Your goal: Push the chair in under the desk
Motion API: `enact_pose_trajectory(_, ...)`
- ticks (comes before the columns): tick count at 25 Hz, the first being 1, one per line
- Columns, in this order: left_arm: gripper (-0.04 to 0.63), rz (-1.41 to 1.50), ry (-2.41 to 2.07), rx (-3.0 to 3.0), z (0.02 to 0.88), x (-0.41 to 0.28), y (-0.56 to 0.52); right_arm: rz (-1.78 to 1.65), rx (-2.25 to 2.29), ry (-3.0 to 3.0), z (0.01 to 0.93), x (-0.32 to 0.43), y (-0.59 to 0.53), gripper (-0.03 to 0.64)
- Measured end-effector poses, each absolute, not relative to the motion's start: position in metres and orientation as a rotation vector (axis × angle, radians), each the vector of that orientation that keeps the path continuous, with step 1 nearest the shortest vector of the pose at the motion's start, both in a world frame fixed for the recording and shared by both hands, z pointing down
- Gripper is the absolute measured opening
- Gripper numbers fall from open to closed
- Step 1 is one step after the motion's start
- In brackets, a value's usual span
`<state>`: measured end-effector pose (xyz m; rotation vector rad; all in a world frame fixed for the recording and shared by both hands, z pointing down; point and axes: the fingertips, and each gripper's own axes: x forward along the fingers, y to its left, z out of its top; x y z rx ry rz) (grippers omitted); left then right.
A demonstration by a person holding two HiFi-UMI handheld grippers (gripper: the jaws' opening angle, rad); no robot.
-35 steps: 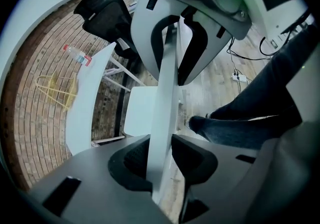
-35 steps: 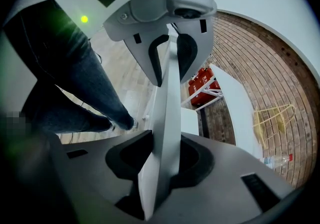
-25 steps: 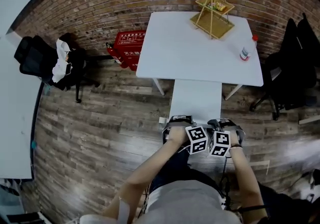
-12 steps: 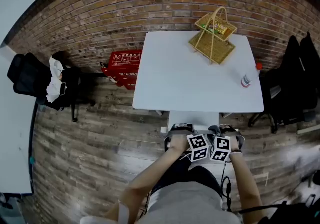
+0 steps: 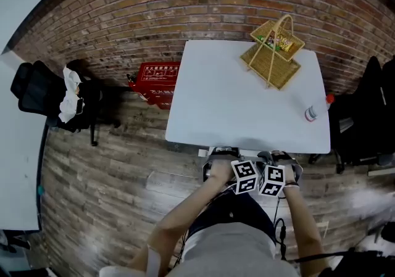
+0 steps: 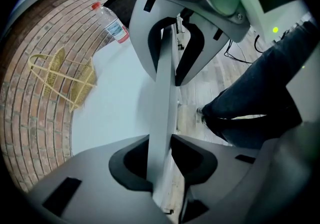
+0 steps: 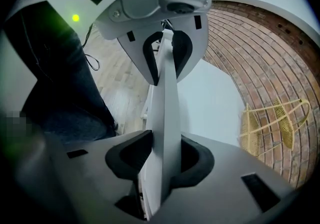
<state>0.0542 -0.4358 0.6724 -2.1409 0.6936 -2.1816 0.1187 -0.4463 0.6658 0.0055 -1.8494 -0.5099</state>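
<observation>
The white chair's thin backrest [image 6: 162, 118] runs edge-on between the jaws of my left gripper [image 6: 160, 160], whose pads press on it. The same backrest [image 7: 165, 118] is clamped by my right gripper [image 7: 162, 158]. In the head view the left gripper [image 5: 221, 160] and the right gripper [image 5: 281, 161] sit side by side at the near edge of the white desk [image 5: 234, 103]. Only a sliver of the chair [image 5: 248, 152] shows between them. Its seat is hidden beneath the desktop.
A wicker basket [image 5: 276, 47] and a plastic bottle [image 5: 315, 111] stand on the desk's far right. A red crate [image 5: 154, 78] lies by the brick wall. Black office chairs stand at left [image 5: 55, 97] and right [image 5: 364, 121]. Another white desk [image 5: 15, 165] borders the left.
The chair has slid forward under the desk with both grippers on its backrest. The seat, visible a second ago, is now out of sight, and the desk edge has come up to the grippers.
</observation>
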Motion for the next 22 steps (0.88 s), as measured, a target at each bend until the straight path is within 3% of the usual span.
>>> enact_pose_trajectory(18, 0.150, -2.147, 0.808, -2.224, 0.671, 0.044, -0.449, -0.524, -0.027, -1.865, 0.668, 0.109, -0.455, 0.127)
enact_pose_trajectory(20, 0.173, -2.082, 0.875, -2.253, 0.669, 0.045, -0.449, -0.478, 0.003, -1.891, 0.667, 0.109, -0.454, 0.151)
enact_pose_trajectory(22, 0.184, -1.998, 0.929, -2.269, 0.665, 0.045, -0.449, -0.413, 0.023, -1.950, 0.663, 0.104, -0.449, 0.238)
